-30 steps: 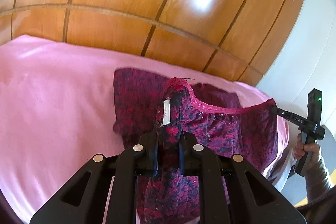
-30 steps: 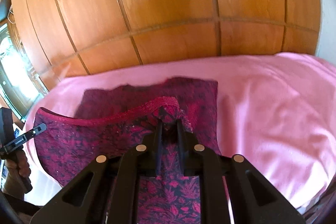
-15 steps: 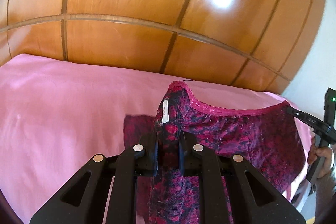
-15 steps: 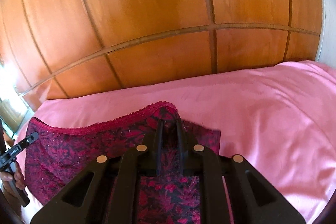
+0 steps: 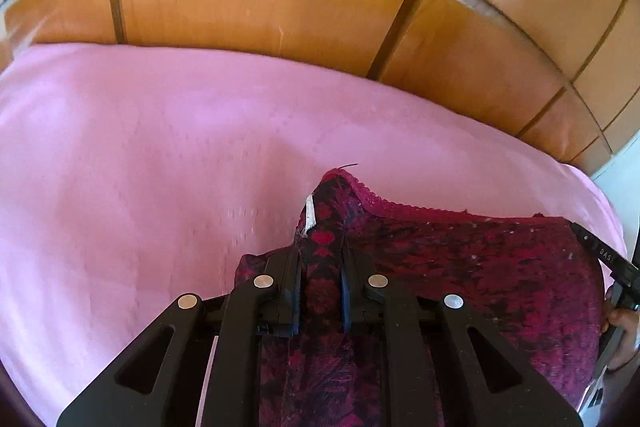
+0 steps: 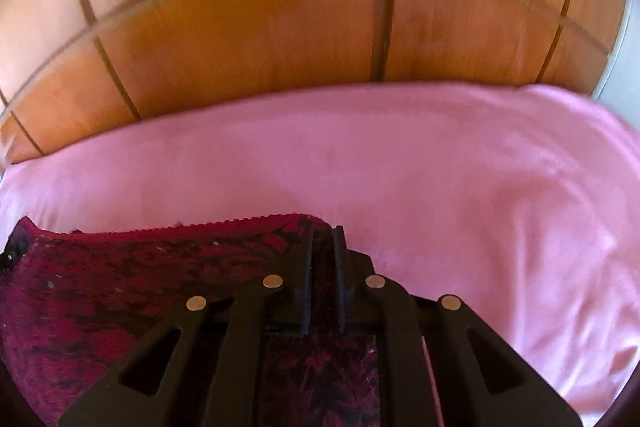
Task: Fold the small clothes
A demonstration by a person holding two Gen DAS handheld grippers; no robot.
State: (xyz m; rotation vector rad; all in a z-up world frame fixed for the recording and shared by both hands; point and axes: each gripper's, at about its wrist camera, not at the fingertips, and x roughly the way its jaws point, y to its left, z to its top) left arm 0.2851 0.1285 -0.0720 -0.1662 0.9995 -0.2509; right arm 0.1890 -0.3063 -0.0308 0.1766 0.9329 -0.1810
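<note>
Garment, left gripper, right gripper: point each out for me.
Garment (image 5: 480, 267), left wrist view, patterned fabric below the lace edge.
Left gripper (image 5: 320, 267), left wrist view, midway between the fingertips, shut on fabric.
Right gripper (image 6: 323, 239), right wrist view, midway between the fingertips.

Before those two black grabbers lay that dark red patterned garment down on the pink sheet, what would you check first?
1. Left gripper fingers clamp the garment: ok.
2. Right gripper fingers clamp its other corner: ok.
3. Lace edge stretched between both grips: ok, sagging slightly.
4. Pink sheet ahead free of other things: ok.
5. Lower half hanging flat, without twists: cannot tell.
</note>
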